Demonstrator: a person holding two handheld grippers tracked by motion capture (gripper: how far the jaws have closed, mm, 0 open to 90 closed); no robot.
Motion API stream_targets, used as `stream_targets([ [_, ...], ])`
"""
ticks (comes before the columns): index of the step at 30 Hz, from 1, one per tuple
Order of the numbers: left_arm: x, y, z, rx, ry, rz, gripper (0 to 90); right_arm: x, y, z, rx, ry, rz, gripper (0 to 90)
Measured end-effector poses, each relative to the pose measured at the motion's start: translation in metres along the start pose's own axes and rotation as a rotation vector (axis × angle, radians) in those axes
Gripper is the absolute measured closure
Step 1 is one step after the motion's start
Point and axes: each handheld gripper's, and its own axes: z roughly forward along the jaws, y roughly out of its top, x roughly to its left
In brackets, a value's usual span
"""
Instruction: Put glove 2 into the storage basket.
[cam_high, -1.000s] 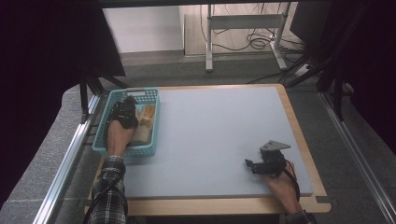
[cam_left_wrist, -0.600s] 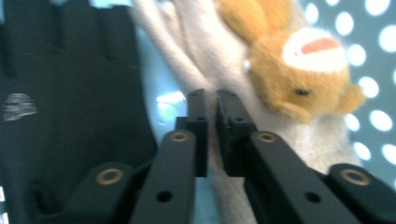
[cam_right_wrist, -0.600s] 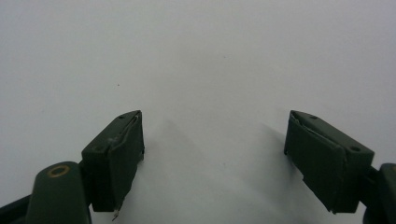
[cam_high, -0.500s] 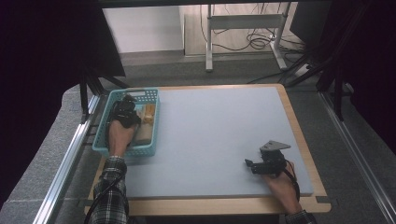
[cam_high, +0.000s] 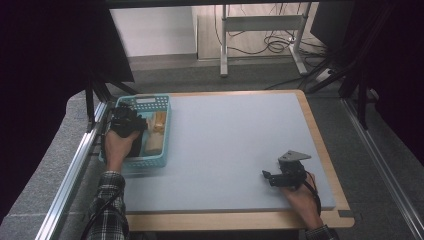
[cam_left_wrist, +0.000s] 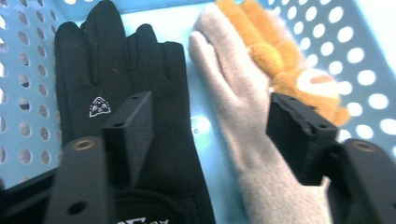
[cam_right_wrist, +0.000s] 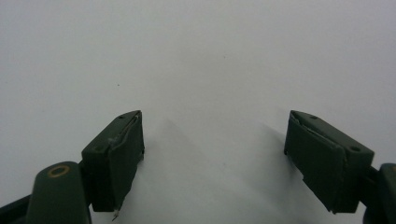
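Blue perforated basket (cam_left_wrist: 345, 56) holding a black glove (cam_left_wrist: 121, 70), grey glove (cam_left_wrist: 233, 112) and orange plush (cam_left_wrist: 280, 56); left gripper (cam_left_wrist: 210, 126) wide above, right gripper (cam_right_wrist: 212, 154) wide, empty.

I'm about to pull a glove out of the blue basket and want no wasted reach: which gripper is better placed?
Left. The left gripper hangs open inside the blue basket, its jaws straddling the black glove and grey glove. The right gripper sits open over bare mat at the near right.

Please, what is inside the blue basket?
The blue basket holds a black glove, a beige glove and an orange plush thing. Whatever lies beneath them is covered.
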Motion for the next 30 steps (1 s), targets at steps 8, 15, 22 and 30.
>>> stream_targets([
  [8, -0.016, -0.007, -0.019, -0.057, -0.079, 0.071, 14.3, 0.000, 0.000, 0.000, 0.001, -0.001, 0.000, 19.3],
  [15, -0.047, -0.018, -0.035, -0.130, -0.167, 0.152, 5.0, 0.000, 0.000, 0.000, 0.001, -0.002, -0.001, 19.3],
  [22, -0.084, -0.035, -0.043, -0.174, -0.229, 0.254, 1.2, 0.000, 0.000, 0.000, 0.001, -0.003, -0.001, 19.2],
  [30, -0.135, -0.075, -0.035, -0.198, -0.348, 0.377, 1.1, 0.000, 0.000, 0.000, 0.001, -0.003, -0.001, 19.1],
])
